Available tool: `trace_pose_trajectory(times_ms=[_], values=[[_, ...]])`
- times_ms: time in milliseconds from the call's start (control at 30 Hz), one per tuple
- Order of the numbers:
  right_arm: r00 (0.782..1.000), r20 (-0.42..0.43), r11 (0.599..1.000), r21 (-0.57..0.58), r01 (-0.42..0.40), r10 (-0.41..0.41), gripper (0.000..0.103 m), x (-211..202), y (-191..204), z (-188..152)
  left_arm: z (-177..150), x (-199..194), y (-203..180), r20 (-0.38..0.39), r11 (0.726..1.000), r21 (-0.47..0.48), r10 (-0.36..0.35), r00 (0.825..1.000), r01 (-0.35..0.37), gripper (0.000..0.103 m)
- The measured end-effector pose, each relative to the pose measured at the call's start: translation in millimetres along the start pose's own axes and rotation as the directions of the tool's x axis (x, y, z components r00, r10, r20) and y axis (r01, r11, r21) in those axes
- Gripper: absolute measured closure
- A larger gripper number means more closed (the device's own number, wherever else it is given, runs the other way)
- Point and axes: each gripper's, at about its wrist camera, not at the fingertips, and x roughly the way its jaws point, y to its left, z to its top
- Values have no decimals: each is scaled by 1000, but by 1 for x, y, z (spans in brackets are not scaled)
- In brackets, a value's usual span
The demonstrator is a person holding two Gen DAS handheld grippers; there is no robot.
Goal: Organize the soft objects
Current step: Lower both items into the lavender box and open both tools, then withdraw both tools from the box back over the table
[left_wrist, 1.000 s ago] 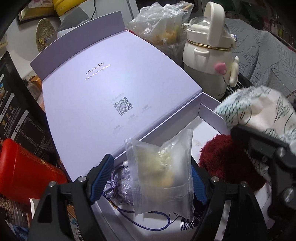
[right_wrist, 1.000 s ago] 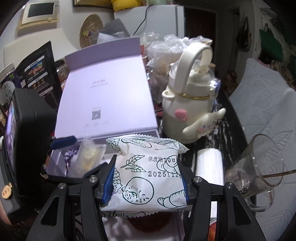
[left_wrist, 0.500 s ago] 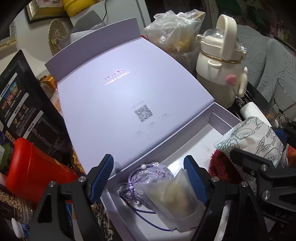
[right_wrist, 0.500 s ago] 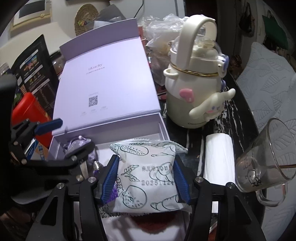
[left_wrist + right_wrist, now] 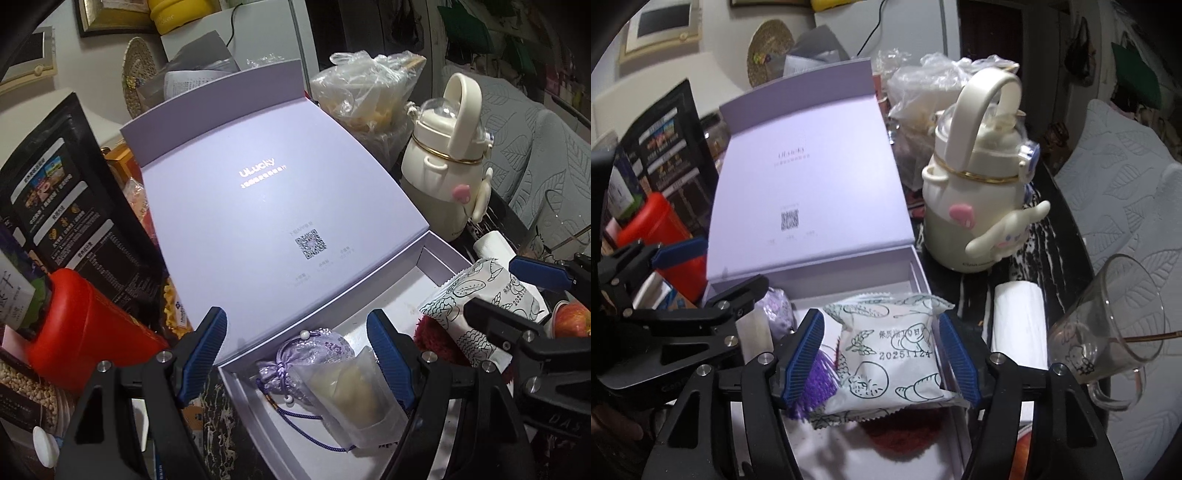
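An open lavender box (image 5: 436, 245) holds a purple drawstring pouch (image 5: 314, 350), a clear bag (image 5: 354, 391) with something pale yellow inside, and a dark red fuzzy item (image 5: 439, 343). My left gripper (image 5: 295, 343) hovers open above the pouch and bag, touching neither. A white printed snack packet (image 5: 890, 354) lies on the red fuzzy item (image 5: 897, 435) between the fingers of my right gripper (image 5: 881, 350). Its jaws are opening, and a gap shows beside the left pad (image 5: 803, 354). The packet (image 5: 476, 306) also shows in the left wrist view.
The box lid (image 5: 805, 177) leans back. A cream handled bottle (image 5: 979, 206), a white roll (image 5: 1019, 317) and a glass mug (image 5: 1115, 325) stand right of the box. A red container (image 5: 85, 332) and a black snack bag (image 5: 62, 206) crowd its left.
My left gripper has lifted and drawn back, leaving the clear bag lying in the box beside the pouch. The right gripper's jaws have spread, and the packet has sunk onto the red fuzzy item.
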Motion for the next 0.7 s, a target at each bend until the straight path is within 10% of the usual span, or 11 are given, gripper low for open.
trace_pose_trajectory(times_ms=[700], values=[[978,203,996,-57,66,-53,38,-130,45,5,-1,-130,38,189,999,-52,0,982,10,25]])
